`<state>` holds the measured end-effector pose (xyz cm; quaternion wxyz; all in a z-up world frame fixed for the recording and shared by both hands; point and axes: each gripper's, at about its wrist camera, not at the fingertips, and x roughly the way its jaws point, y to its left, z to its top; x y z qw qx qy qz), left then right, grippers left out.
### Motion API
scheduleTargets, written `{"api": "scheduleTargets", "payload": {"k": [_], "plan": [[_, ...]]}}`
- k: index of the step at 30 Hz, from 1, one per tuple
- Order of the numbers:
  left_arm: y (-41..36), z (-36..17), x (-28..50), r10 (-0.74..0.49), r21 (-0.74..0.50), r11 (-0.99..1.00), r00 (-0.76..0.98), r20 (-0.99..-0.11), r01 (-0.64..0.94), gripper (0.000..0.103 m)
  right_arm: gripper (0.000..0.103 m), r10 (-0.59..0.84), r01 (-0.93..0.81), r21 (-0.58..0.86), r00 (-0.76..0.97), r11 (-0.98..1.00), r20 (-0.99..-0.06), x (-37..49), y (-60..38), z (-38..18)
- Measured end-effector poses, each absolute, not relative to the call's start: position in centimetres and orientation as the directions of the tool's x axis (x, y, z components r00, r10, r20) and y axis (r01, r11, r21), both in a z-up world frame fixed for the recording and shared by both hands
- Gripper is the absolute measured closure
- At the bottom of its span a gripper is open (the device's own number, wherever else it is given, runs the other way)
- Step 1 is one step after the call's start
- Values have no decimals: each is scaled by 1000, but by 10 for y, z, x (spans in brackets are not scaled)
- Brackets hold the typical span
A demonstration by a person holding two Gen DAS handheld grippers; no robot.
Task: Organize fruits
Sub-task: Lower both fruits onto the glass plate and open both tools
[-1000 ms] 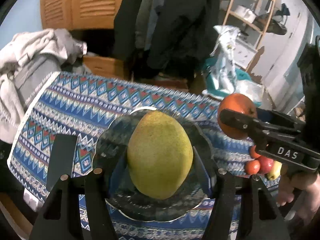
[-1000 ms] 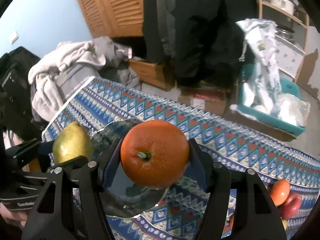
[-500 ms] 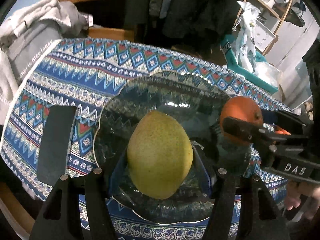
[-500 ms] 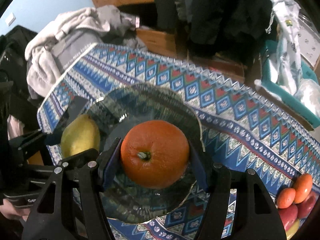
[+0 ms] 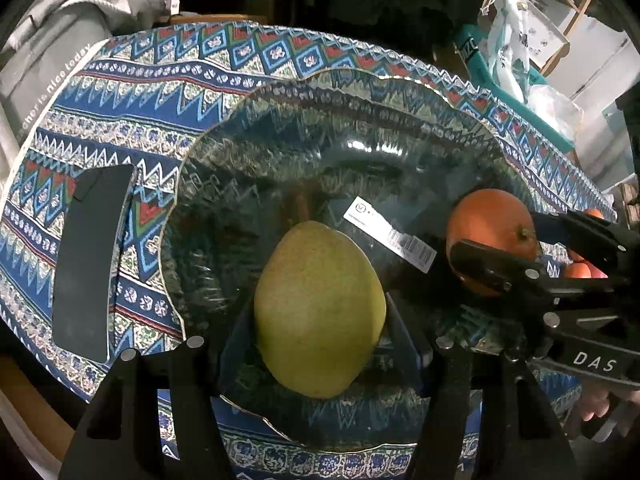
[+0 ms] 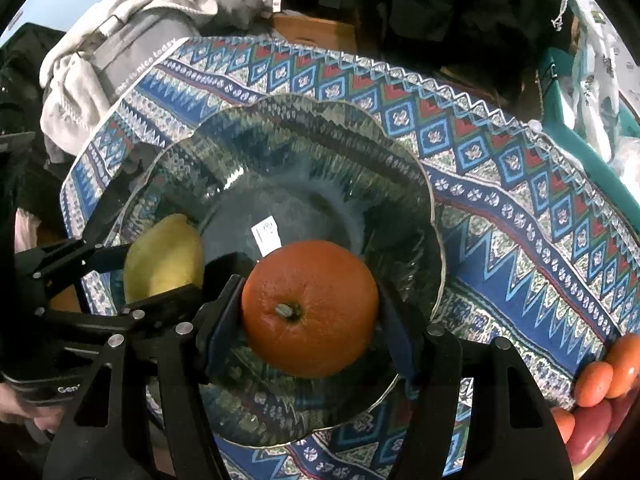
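Note:
My left gripper (image 5: pixel 320 320) is shut on a yellow-green pear (image 5: pixel 320 308) and holds it low over the near part of a clear glass bowl (image 5: pixel 320 120). My right gripper (image 6: pixel 310 312) is shut on an orange (image 6: pixel 310 308), stem toward the camera, over the same glass bowl (image 6: pixel 304 140). In the left wrist view the right gripper (image 5: pixel 516 256) with the orange (image 5: pixel 488 224) is at the right. In the right wrist view the left gripper (image 6: pixel 132 276) with the pear (image 6: pixel 160 256) is at the left. A white barcode sticker (image 5: pixel 390 234) shows at the bowl's bottom.
The bowl stands on a blue patterned tablecloth (image 5: pixel 140 92). A black flat object (image 5: pixel 90 264) lies left of the bowl. Several small red, orange and yellow fruits (image 6: pixel 600 392) lie at the table's right edge. Grey clothes (image 6: pixel 132 36) are piled beyond the table's left corner.
Both grippers have come down toward the bowl with their fruit and tilted more steeply. The bowl now fills both views, and its sticker has come into sight.

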<state>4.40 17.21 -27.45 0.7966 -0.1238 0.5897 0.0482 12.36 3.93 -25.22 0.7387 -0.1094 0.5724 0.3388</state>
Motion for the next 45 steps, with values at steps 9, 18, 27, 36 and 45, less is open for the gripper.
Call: {"api": "scheduleTargets", "payload": {"k": [9, 18, 27, 36, 45], "plan": [[172, -272, 43, -36, -107, 969, 302, -953, -222, 37, 37, 385, -616, 247, 99, 748, -918, 124, 40, -255], [164, -246, 43, -33, -104, 976, 342, -939, -190, 33, 30, 417, -588, 261, 146, 765, -897, 130, 29, -229], [147, -205, 49, -24, -93, 986, 423, -906, -141, 26, 27, 420, -568, 221, 245, 793, -874, 128, 9, -185], [116, -169, 47, -31, -76, 994, 491, -870, -72, 26, 24, 404, -533, 159, 381, 831, -832, 126, -29, -137], [71, -136, 49, -50, -44, 999, 549, -835, 24, 21, 22, 392, -484, 151, 448, 862, -803, 118, -76, -110]]}}
